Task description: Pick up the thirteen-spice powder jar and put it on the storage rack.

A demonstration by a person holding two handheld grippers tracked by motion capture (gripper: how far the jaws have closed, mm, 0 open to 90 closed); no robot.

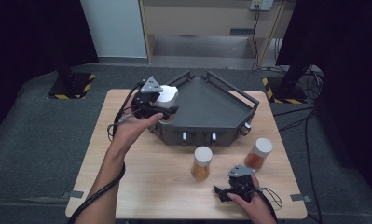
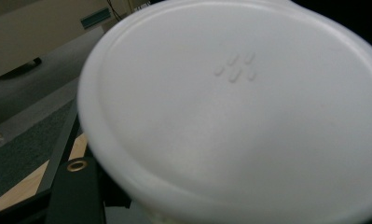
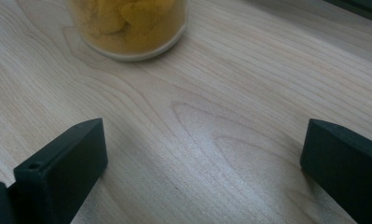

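We are partway through loading jars into the dark grey tray [image 1: 207, 105] at the far side of the bench [image 1: 141, 177]. Our left tongs [image 1: 167, 111] are clenched on a white-lidded jar [image 1: 167, 97], held at the tray's left corner, just over its rim. In the left gripper view the white lid [image 2: 239, 112] sits very close to the camera, with the tray's edge [image 2: 67, 154] below and to the left of it. We cannot tell from these views whether the jar's base already rests on the tray floor or hangs just above it.

Two more jars wait on the bench in front of the tray: one with orange contents [image 1: 202, 163] near the middle, and another [image 1: 258, 154] to its right. Our right tongs [image 1: 226, 192] rest low near the front edge of the bench, released, with nothing between the jaws. In the right gripper view, the jaws stand wide apart over bare wood, and the base of the nearer jar [image 3: 127, 28] lies ahead and a little to the left.

As we judge it, the step in hand is placing the first jar. The next move calls for carrying it clear of the rim, lowering it upright onto the tray floor, then letting go. After that, the right tongs could reach forward for the nearer jar, lined up so its body sits squarely between the jaws.
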